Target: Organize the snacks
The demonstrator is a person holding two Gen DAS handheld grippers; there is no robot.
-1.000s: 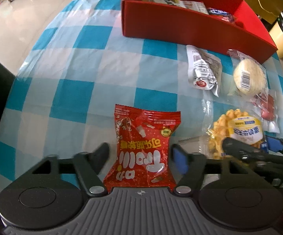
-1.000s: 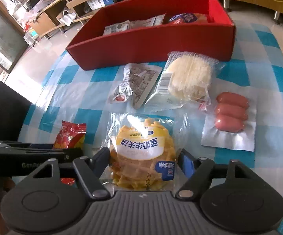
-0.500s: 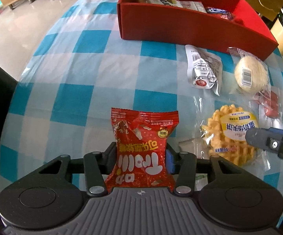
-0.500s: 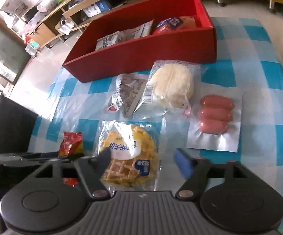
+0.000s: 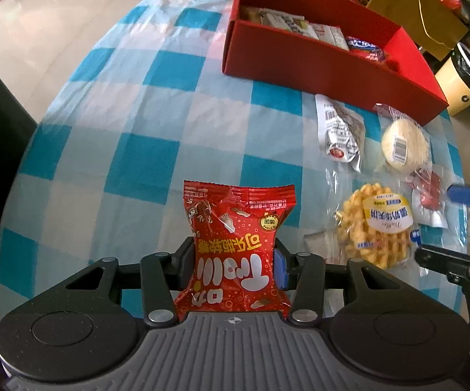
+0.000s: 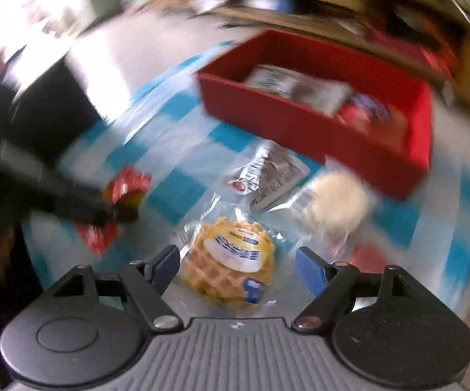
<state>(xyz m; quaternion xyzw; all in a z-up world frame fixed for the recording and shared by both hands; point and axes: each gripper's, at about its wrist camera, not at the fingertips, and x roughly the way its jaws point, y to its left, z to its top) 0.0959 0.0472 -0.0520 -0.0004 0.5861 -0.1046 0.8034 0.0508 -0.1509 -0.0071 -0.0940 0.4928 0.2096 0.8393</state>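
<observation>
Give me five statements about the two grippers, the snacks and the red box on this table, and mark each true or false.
1. The left gripper is shut on the red snack bag. True.
2. The right gripper grips the waffle pack. False: its fingers stand apart on either side of the pack, open.
3. The red box has no snacks in it. False: several packets already lie inside.
4. The round white bun pack lies on the checked cloth outside the box. True.
5. The sausage pack is in the box. False: it lies on the cloth by the waffle pack.
</observation>
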